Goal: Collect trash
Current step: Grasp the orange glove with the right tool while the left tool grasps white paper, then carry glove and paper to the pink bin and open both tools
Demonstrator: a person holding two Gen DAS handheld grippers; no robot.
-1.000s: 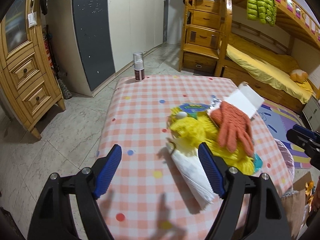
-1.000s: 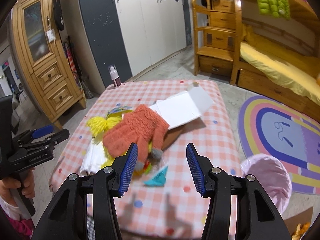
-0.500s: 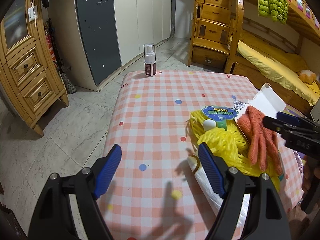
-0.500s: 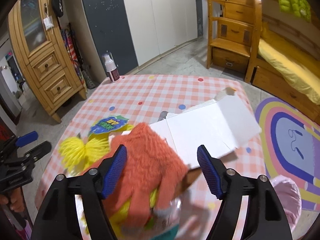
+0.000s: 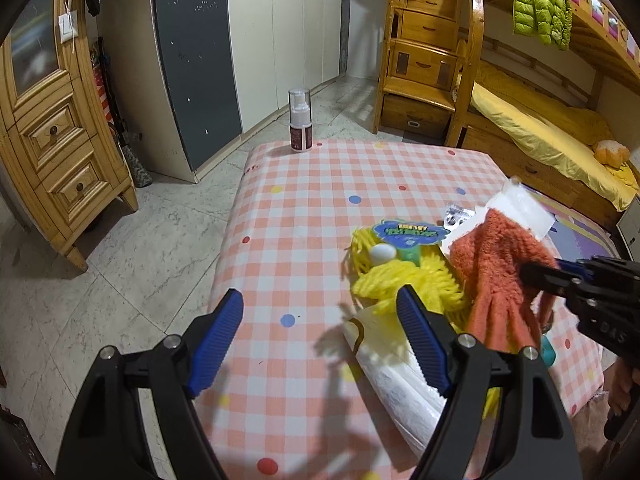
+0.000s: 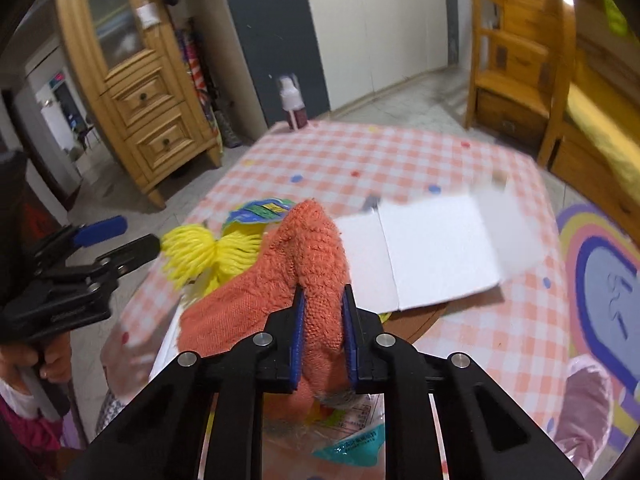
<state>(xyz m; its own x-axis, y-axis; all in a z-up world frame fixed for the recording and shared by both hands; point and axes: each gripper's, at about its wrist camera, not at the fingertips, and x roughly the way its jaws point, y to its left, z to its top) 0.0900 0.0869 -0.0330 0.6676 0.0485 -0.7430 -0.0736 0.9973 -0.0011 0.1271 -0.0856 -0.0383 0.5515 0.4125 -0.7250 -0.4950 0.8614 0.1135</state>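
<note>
One orange glove (image 6: 304, 264) pinched in right gripper (image 6: 322, 332), jaws just closed, left gripper (image 5: 320, 340) wide and empty, one spray bottle (image 5: 300, 120), one white card (image 6: 432, 252), one checked table (image 5: 320, 184).

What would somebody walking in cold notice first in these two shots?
First, the fuzzy orange glove pinched up off the heap by the right gripper, whose jaws have just been closing on it. Right beside it, bright yellow yarn spills over the pink checked tablecloth, with the left gripper hovering open near the white roll. A lone spray bottle stands at the table's far edge.
</note>
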